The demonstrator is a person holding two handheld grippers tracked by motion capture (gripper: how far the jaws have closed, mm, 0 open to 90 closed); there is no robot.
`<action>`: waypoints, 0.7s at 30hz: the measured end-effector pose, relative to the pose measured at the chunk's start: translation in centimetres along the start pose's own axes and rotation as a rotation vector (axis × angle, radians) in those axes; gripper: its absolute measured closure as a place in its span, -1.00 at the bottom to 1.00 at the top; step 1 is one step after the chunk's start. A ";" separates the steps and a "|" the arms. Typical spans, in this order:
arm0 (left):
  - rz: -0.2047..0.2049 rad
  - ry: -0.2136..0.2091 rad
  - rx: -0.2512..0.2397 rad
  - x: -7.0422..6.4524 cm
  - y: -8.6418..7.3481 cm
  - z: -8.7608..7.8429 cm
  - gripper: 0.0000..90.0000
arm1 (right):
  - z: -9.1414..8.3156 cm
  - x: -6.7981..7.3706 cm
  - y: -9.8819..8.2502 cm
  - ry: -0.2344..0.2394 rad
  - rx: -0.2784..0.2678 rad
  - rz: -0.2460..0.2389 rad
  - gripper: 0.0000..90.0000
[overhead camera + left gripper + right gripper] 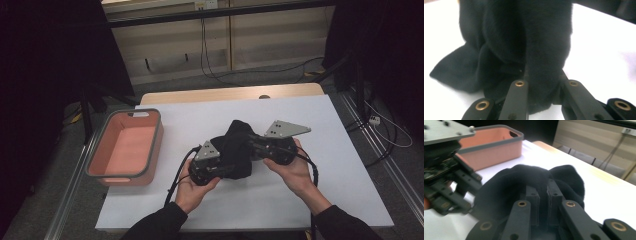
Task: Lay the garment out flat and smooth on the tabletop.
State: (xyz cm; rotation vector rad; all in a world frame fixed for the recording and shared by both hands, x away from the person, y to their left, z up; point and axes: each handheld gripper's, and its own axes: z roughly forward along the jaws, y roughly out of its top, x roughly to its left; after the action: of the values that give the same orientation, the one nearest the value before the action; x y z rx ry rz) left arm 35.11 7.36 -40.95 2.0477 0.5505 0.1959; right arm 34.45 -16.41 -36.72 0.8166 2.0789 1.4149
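A black cloth (239, 150) is clamped from both sides by the left gripper (223, 165) and right gripper (250, 146), above the white table (310, 190).

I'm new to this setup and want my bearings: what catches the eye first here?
A black cloth bunched at the middle of the white table, pinched from both sides: the left gripper and the right gripper are each shut on it. To the left stands a pink bin with a grey rim, nothing in it.
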 end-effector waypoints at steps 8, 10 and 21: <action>-0.031 0.000 0.045 0.7 -3.1 -2.0 0.78 | 3.7 2.1 -0.3 0.072 0.065 -0.039 0.84; -0.024 0.034 0.069 1.4 -3.7 -1.7 0.77 | 4.7 2.1 -1.0 0.075 0.091 -0.031 0.80; -0.073 0.108 0.165 3.4 -5.2 -1.0 0.68 | 2.9 0.1 -3.3 0.040 0.137 0.020 0.01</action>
State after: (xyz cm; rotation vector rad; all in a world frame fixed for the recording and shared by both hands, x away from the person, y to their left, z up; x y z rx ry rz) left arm 36.16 11.90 -45.09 2.1816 0.7281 0.2243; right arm 35.67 -15.37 -40.78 0.8716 2.2238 1.3204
